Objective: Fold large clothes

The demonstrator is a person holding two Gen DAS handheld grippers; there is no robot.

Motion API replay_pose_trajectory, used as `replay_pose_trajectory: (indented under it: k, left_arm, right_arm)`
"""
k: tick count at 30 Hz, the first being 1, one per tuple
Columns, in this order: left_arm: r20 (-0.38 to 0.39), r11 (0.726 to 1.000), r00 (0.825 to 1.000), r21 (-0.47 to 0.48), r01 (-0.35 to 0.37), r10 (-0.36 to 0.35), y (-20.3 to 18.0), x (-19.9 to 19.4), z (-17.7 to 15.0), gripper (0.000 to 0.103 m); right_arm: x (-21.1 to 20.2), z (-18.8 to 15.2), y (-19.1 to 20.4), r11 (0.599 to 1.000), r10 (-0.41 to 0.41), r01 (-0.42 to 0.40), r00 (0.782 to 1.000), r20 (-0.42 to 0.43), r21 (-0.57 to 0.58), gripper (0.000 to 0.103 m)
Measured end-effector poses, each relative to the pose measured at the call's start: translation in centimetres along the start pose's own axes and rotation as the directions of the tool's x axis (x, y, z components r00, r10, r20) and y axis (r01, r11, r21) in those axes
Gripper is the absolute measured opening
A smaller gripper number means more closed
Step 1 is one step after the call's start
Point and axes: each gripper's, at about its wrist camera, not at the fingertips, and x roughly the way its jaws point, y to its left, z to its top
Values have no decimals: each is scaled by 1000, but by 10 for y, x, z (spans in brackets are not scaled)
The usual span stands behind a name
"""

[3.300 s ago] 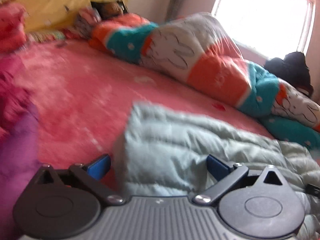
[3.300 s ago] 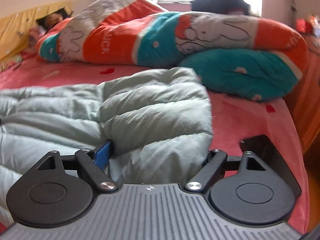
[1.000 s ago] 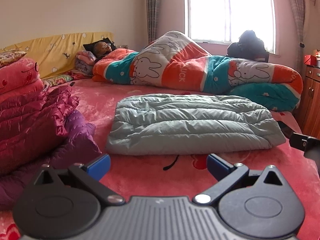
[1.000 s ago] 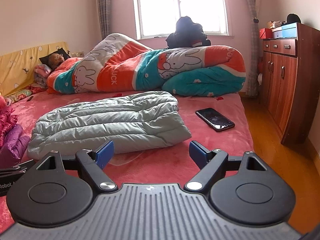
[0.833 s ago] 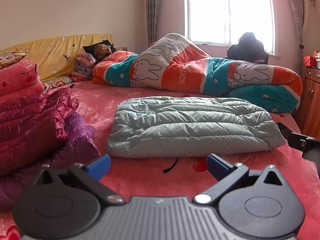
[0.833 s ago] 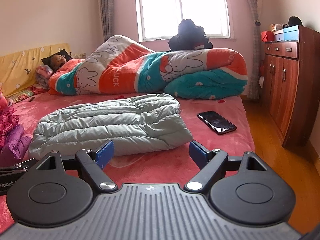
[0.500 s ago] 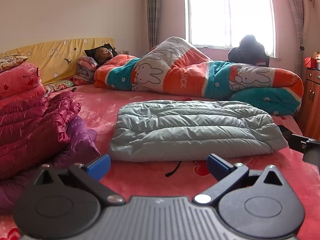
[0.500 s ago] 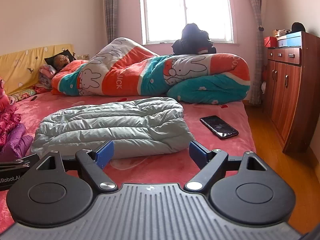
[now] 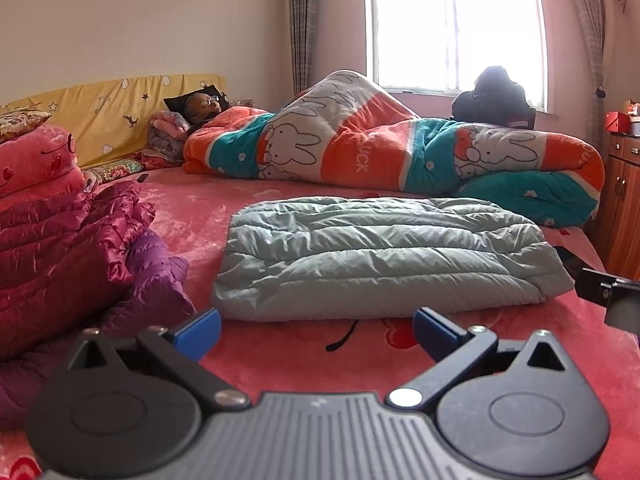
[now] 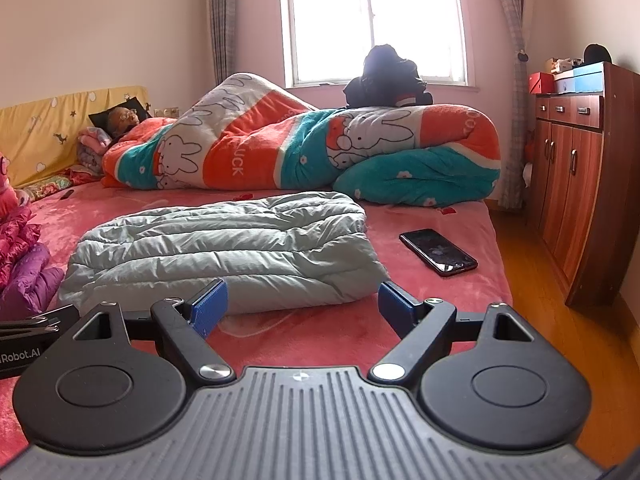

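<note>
Pale green garment: a quilted, padded jacket (image 9: pixel 380 256) lies folded into a long flat rectangle in the middle of the bed, nothing touching it.
Bed: a wide mattress under a pink-red plush cover (image 9: pixel 248 360) with small heart prints fills most of both views.
Left gripper: the left gripper (image 9: pixel 316 330) hangs above the bed cover just in front of the folded jacket's near edge, its two blue-padded fingers spread wide with nothing between them.
Right gripper: the right gripper (image 10: pixel 302 304) sits low before the jacket's near right corner, its jaws likewise spread apart and empty; the blue fingertips (image 10: pixel 208 304) appear just short of the fabric.
Other clothes: to the left, a heap of shiny magenta padded clothing (image 9: pixel 60 248) rests on a purple padded garment (image 9: pixel 156 276), near the jacket but apart from it.
Phone: a dark smartphone (image 10: pixel 438 252) lies screen up on the cover to the right of the jacket, apart from it.
Far side of bed: a person (image 9: pixel 202 106) lies with head on a pillow under a thick orange, teal and white blanket (image 9: pixel 360 152) printed with rabbits.
Headboard: covered in yellow cloth (image 9: pixel 104 120) with stars.
Window: a bright window (image 10: pixel 376 20) on the far wall, with a dark bundle (image 10: pixel 386 76) below it.
Right wall: a reddish wooden cabinet (image 10: pixel 576 184) on a wooden floor.
</note>
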Motion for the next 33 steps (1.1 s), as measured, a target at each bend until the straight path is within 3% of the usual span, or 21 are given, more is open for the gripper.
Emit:
replay_pose_trajectory:
  k: [33]
  left_arm:
    - [-8, 1000, 1000, 7, 20, -20, -7, 5, -3, 102]
  right_arm:
    - [3, -3, 1, 1000, -12, 12, 1000, 6, 11, 103]
